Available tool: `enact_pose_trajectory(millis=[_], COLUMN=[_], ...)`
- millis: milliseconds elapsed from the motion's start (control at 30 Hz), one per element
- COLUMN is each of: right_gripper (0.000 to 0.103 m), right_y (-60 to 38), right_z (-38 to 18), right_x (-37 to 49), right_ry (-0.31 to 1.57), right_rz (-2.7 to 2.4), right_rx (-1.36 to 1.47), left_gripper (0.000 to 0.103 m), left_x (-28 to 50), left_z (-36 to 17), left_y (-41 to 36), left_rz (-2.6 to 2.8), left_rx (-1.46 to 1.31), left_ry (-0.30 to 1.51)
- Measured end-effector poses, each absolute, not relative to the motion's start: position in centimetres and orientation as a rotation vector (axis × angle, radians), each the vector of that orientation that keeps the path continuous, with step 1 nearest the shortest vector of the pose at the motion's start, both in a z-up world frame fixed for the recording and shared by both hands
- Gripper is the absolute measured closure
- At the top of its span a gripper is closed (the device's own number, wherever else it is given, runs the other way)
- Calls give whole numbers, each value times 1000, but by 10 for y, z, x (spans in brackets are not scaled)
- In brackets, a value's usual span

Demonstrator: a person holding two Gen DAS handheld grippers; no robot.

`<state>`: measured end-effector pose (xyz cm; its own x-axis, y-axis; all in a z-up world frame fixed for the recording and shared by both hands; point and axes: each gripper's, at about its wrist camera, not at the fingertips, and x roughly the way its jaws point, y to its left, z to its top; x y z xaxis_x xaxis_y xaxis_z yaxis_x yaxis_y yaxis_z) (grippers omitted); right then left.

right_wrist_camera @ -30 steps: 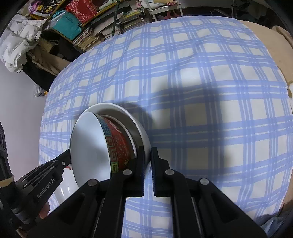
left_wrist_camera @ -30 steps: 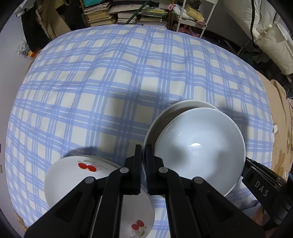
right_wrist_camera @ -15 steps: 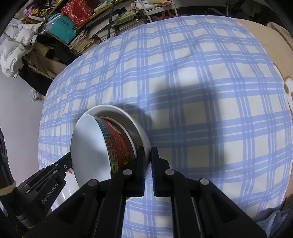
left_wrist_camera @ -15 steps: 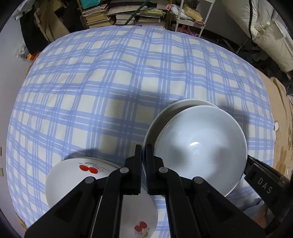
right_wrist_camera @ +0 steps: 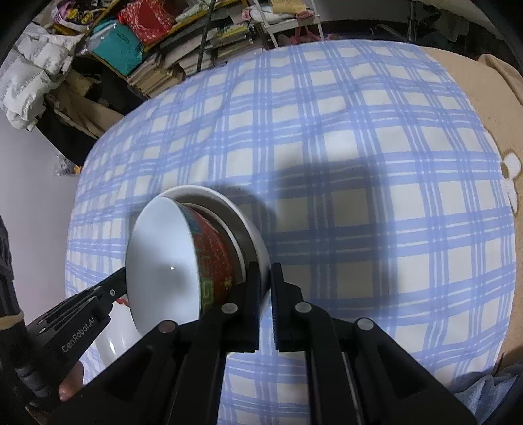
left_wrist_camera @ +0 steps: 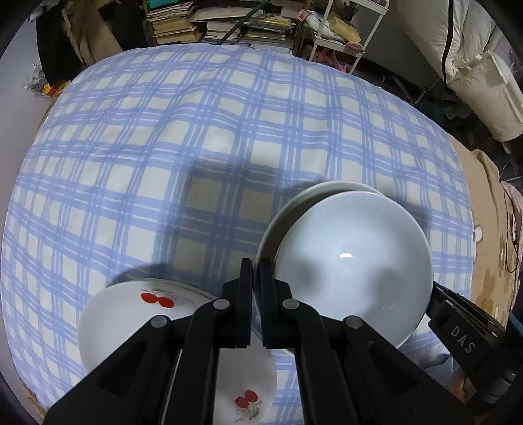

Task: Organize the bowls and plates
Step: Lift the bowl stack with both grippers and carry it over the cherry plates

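Blue-and-cream checked cloth (left_wrist_camera: 202, 137) covers the whole work surface, and everything is placed here relative to the stack of dishes lifted above it. Nearest the camera in the left wrist view, the left gripper (left_wrist_camera: 256, 281) has its jaws pressed together on the near-left rim of the white plate (left_wrist_camera: 287, 209) at the bottom of that stack. On the opposite rim, the right gripper (right_wrist_camera: 265, 281) is clamped on the same plate (right_wrist_camera: 251, 235), its jaws closed with the plate edge between them. Inside the plate sits a bowl (left_wrist_camera: 353, 261) with a plain white interior; the right wrist view shows its outside wall patterned in red with a green and blue band (right_wrist_camera: 212, 258). The stack is tilted, its open side towards the left gripper, and casts a dark shadow on the cloth. Just beside the stack on the left gripper's side, lower and lying on the cloth, is a white cherry plate (left_wrist_camera: 130, 314) printed with red cherries, partly hidden under the left gripper's arms. A fingertip (right_wrist_camera: 67, 390) of the person shows under the left gripper's body in the right wrist view. Beyond the stack the cloth runs bare to its far edge, where piles of books (left_wrist_camera: 222, 23) and a white wire rack (left_wrist_camera: 340, 36) stand, with white padded bedding (left_wrist_camera: 464, 49) off to the right.
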<state>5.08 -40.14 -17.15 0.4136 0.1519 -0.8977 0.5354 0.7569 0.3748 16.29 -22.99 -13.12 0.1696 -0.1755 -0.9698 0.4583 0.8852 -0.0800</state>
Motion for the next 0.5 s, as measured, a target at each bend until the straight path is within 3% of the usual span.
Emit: enact_pose_trajectory(millis=[500], right_gripper=[92], right_y=[-408], right_z=[-160], right_x=[49], right_ry=[1098], right_rz=[-248], right_rx=[769], left_gripper=[101], left_x=[160], left_z=[-105], left_y=[-237], left_rz=[-469], left_rx=[284], left_ry=[1271])
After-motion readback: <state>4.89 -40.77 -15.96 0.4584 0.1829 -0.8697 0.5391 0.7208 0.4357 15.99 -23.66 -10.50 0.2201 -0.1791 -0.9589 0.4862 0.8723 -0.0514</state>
